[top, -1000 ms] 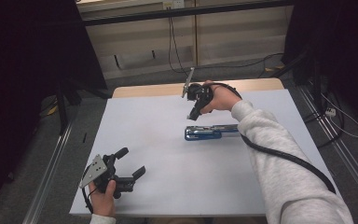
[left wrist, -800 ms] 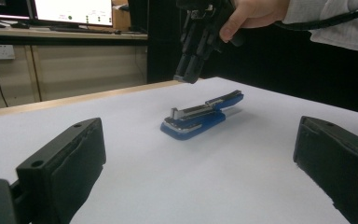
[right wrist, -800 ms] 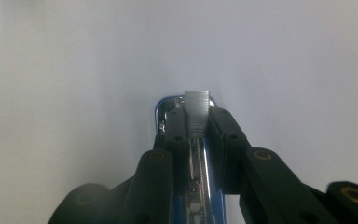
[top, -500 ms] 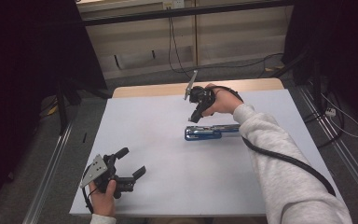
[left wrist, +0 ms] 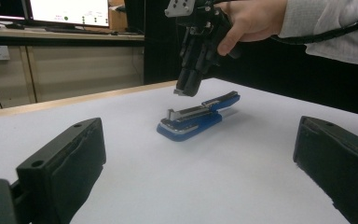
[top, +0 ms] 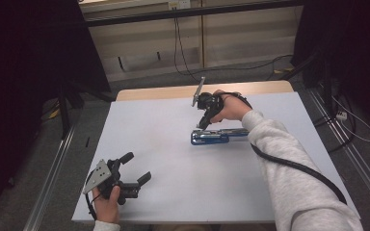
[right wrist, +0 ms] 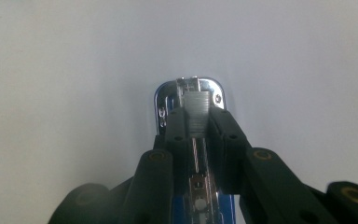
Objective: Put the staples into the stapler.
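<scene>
Tabletop: white sheet over a wooden top; a strip of bare wood shows along the far edge. Broad bare surface lies between the two tools and toward the left and near edges.

Stapler: blue with a metal top rail, lying flat right of centre, well in from every edge, long axis running left to right. From the left tool's camera its upper arm is raised at the far end.

Right tool: held in the right hand, pointing down just above the stapler's left end, apart from it. Jaws drawn close with a narrow gap, gripping nothing; the stapler's chrome nose shows between them.

Left tool: near the front-left corner, held in the left hand. Jaws spread wide, released, with bare tabletop between them, well apart from the stapler.
</scene>
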`<state>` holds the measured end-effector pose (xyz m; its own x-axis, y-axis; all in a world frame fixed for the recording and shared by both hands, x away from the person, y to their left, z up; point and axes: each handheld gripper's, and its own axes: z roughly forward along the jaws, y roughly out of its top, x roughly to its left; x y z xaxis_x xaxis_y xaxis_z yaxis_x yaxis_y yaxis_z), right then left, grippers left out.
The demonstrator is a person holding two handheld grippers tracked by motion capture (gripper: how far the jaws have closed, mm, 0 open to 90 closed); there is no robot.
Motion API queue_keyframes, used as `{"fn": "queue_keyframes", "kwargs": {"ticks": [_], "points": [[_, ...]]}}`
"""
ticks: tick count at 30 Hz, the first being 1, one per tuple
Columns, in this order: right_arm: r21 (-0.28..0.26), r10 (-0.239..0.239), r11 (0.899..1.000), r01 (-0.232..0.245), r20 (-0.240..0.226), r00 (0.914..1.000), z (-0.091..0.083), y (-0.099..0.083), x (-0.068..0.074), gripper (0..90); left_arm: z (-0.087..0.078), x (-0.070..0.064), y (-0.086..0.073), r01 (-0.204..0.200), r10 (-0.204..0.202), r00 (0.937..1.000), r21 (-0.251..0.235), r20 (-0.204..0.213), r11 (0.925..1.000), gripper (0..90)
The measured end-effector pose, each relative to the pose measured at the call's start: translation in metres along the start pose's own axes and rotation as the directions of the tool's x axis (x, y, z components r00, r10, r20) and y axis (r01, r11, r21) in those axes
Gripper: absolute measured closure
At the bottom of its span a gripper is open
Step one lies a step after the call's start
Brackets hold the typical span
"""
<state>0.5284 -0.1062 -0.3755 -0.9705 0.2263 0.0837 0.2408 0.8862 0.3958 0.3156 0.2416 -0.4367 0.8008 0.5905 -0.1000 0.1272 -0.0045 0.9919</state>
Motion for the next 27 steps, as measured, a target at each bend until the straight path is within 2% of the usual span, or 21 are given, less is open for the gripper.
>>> {"fn": "queue_keyframes", "kwargs": {"ticks": [10, 12, 19, 21, 23, 24, 27], "points": [[0.005, -0.006, 1.000, 0.006, -0.004, 1.0000, 0.005, -0.002, 0.002, 79.4, 0.000, -0.001, 0.001, -0.015, 0.015, 0.9999, 0.005, -0.003, 0.9999, 2.3], [0.001, -0.004, 1.000, 0.004, -0.007, 1.0000, 0.006, -0.003, 0.002, 79.4, 0.000, -0.001, 0.000, -0.002, 0.002, 1.0000, 0.006, -0.001, 1.0000, 2.3], [-0.007, 0.005, 1.000, -0.005, -0.013, 0.9999, 0.011, -0.006, 0.002, 79.3, 0.001, -0.002, 0.000, -0.010, 0.010, 0.9999, 0.006, 0.004, 0.9999, 2.3], [-0.002, 0.005, 1.000, -0.005, 0.001, 1.0000, 0.012, -0.006, 0.003, 79.3, 0.001, -0.001, 0.000, -0.010, 0.010, 0.9999, 0.006, 0.010, 0.9999, 2.3], [-0.006, 0.002, 1.000, -0.002, -0.011, 0.9999, 0.012, -0.007, 0.003, 79.3, 0.001, -0.001, 0.000, -0.006, 0.006, 0.9999, 0.008, 0.011, 1.0000, 2.3], [0.000, 0.004, 1.000, -0.004, 0.001, 1.0000, 0.012, -0.007, 0.003, 79.3, 0.001, -0.001, 0.000, -0.002, 0.002, 1.0000, 0.007, 0.006, 1.0000, 2.3], [0.009, 0.000, 1.000, 0.000, -0.001, 1.0000, 0.014, -0.007, 0.004, 79.4, 0.001, -0.001, 0.000, -0.003, 0.002, 1.0000, 0.006, 0.005, 1.0000, 2.3]]}}
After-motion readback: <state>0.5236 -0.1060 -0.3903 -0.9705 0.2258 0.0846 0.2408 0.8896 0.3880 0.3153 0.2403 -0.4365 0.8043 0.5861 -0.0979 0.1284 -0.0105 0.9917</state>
